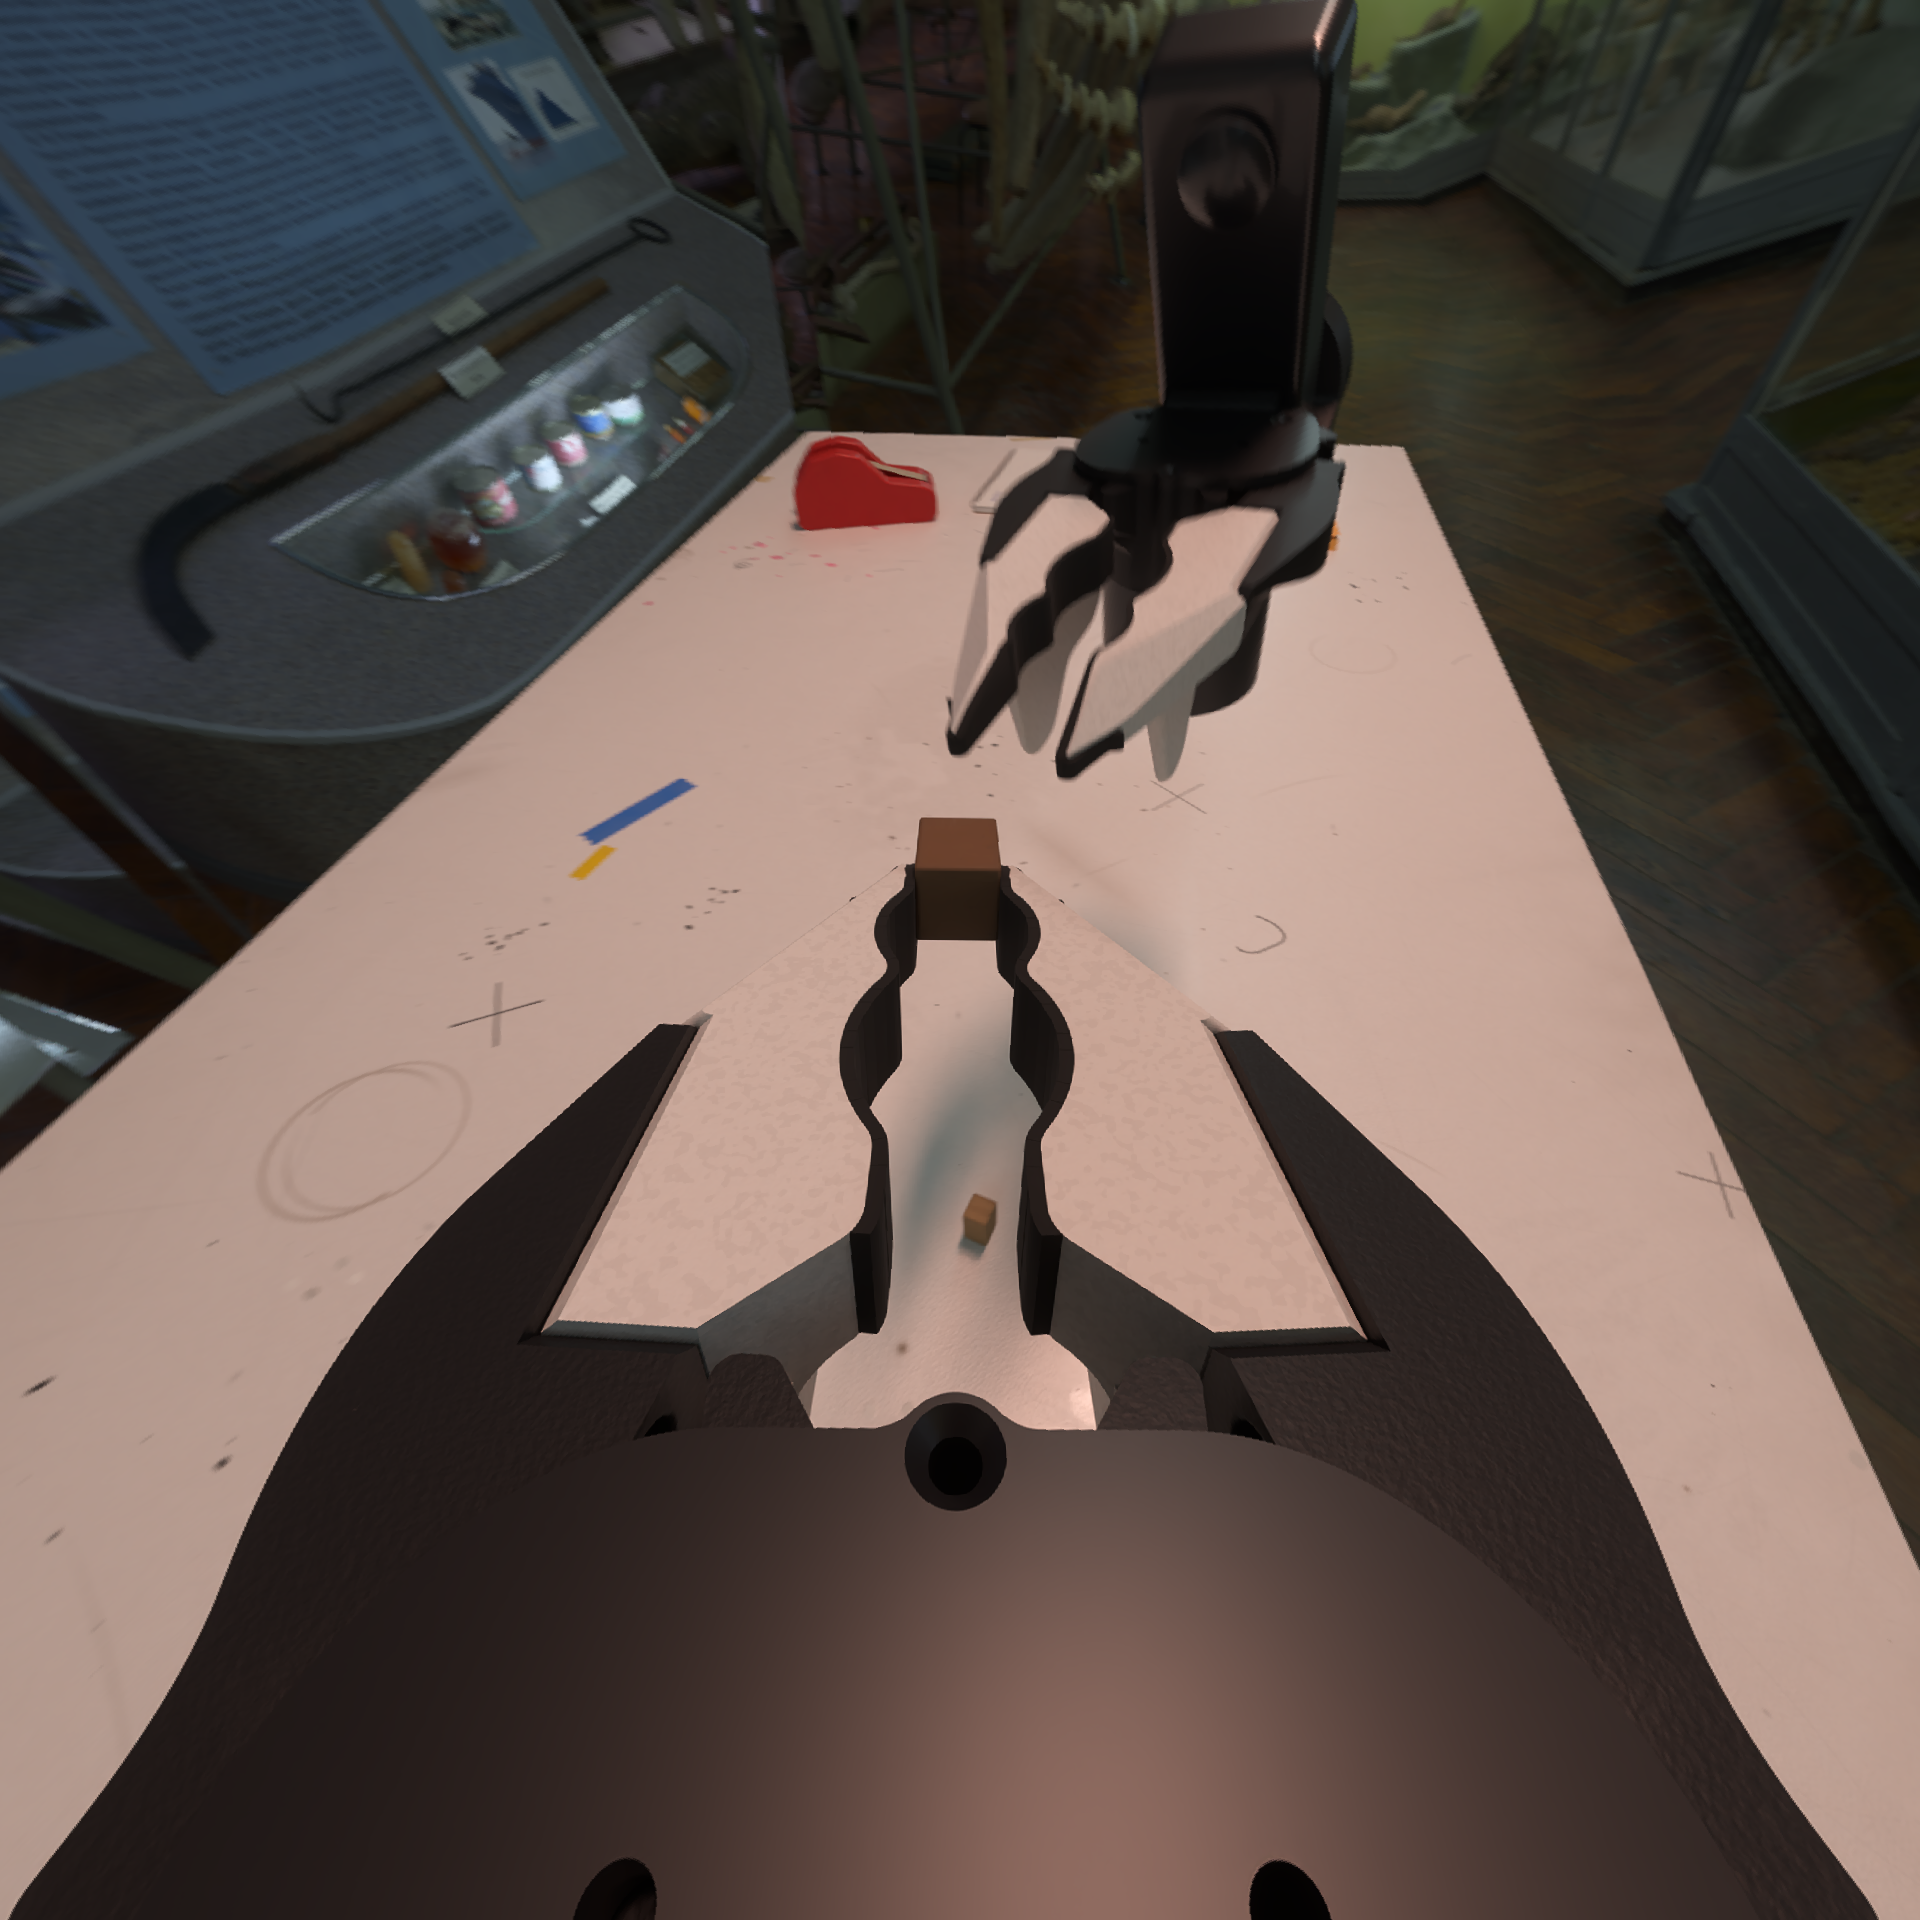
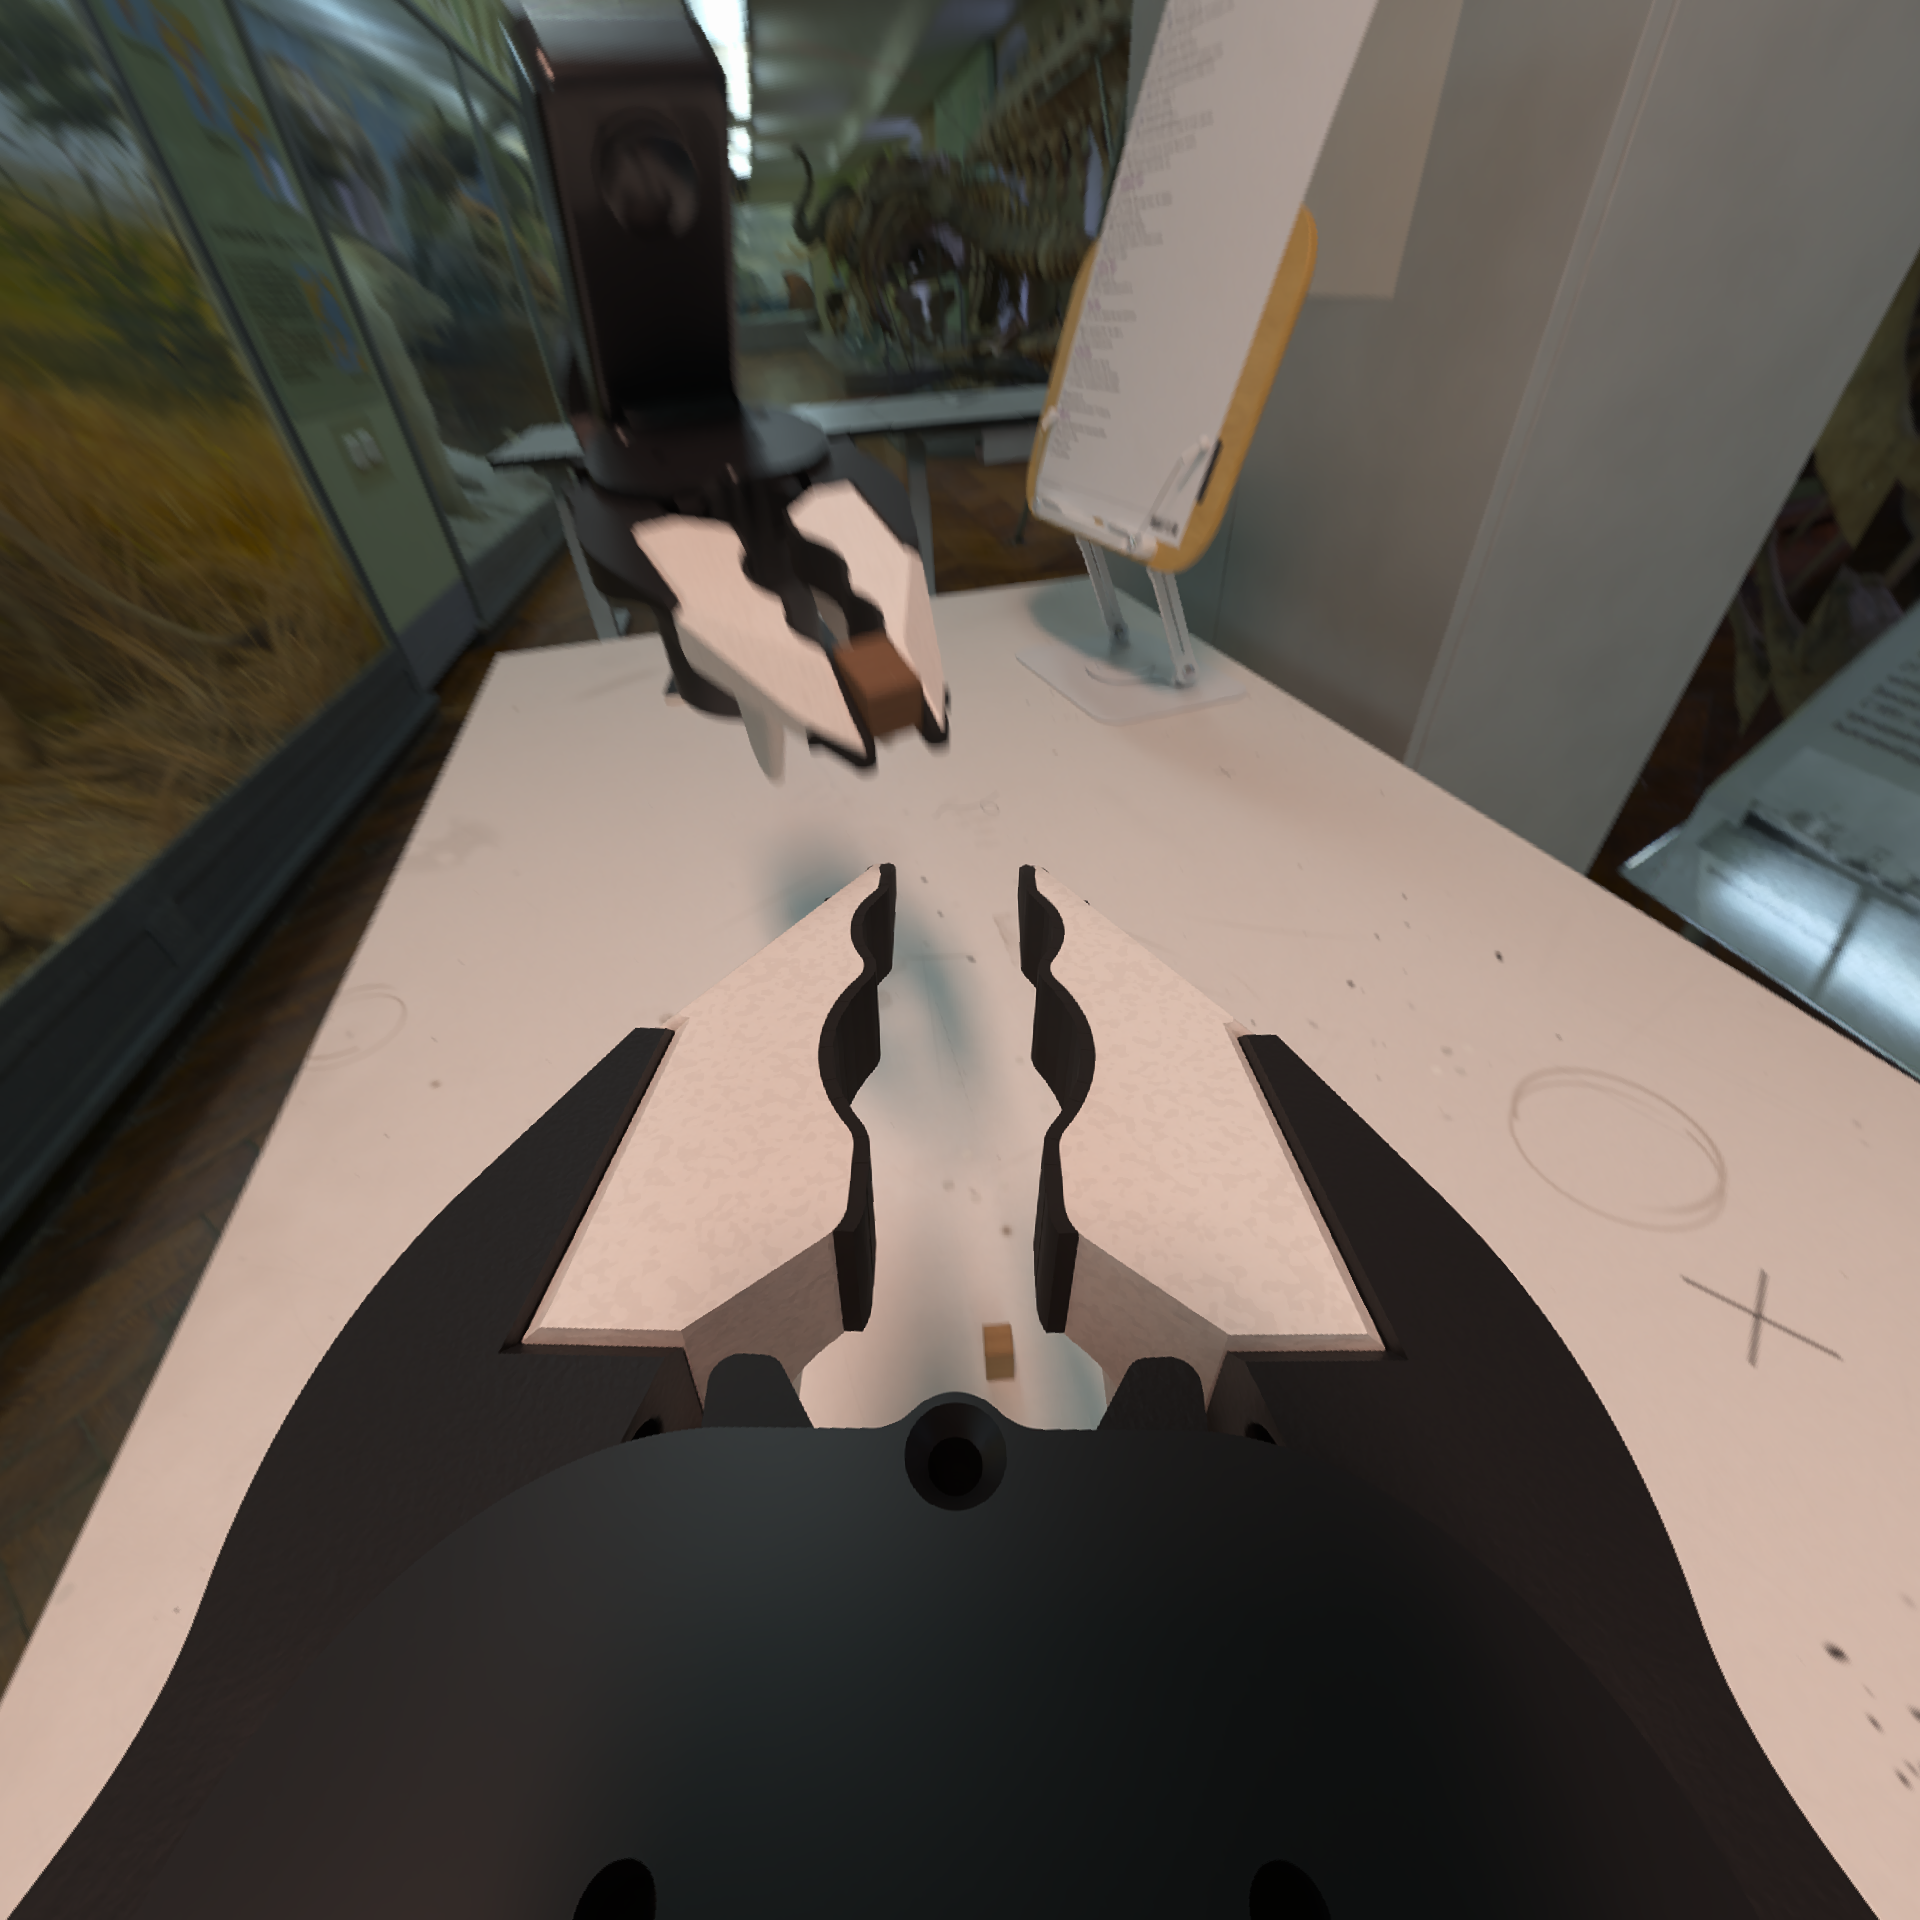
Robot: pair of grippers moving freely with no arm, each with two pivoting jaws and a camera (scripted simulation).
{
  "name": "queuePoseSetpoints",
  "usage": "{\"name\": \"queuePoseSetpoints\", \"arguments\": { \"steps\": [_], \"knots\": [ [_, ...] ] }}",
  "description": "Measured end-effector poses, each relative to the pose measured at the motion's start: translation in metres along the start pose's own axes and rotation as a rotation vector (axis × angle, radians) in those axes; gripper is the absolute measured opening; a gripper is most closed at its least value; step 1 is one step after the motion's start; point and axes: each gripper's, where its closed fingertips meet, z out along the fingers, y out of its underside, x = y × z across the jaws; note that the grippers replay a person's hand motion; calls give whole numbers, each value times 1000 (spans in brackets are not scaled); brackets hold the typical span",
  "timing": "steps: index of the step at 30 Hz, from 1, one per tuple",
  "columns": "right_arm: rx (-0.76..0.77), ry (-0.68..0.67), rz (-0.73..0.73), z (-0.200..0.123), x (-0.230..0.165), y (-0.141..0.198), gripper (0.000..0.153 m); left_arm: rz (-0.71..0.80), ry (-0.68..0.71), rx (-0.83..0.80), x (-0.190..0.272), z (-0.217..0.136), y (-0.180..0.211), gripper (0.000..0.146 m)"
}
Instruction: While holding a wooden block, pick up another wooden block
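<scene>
My left gripper point(image 1: 957, 883) is shut on a dark brown wooden block point(image 1: 957, 878) at its fingertips and holds it above the pale table point(image 1: 416, 1039). It also shows in the right wrist view point(image 2: 894, 717) with the block point(image 2: 881, 681) in it. A second, smaller light brown wooden block point(image 1: 979, 1218) lies on the table below, seen between the left fingers. In the right wrist view it point(image 2: 997, 1351) lies low between the fingers. My right gripper point(image 2: 951, 883) is open and empty above the table; it faces the left one in the left wrist view point(image 1: 1023, 743).
A red tape dispenser point(image 1: 862, 483) sits at the table's far end in the left wrist view. A clipboard on a stand point(image 2: 1153, 416) stands at the far end in the right wrist view. Display cases line the sides beyond the table edges.
</scene>
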Motion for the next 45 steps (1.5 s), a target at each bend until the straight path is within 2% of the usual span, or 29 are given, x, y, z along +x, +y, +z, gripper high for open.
{"name": "queuePoseSetpoints", "arguments": {
  "steps": [3, 8, 12, 17, 21, 36, 45],
  "knots": [
    [-94, 30, -7, 6, 7, 18, 23, 4, -73, 20, -13, -26, -9, 14],
    [-322, 21, 24, 16, 12, 61, 19, 3, -175, 60, -28, -75, -24, 14],
    [-506, 57, -11, 22, 17, 97, 14, 4, -253, 95, -34, -108, -34, 14],
    [-720, 64, -88, 26, 16, 135, 6, 3, -286, 117, -34, -129, -39, 14],
    [-839, 91, -141, 27, 14, 149, 0, 1, -294, 115, -37, -133, -38, 14],
    [-1014, 127, -89, 21, 17, 176, 1, 2, -338, 109, -42, -145, -38, 14],
    [-1060, 128, -75, 19, 16, 183, 14, -4, -366, 117, -42, -155, -40, 14]
  ]
}}
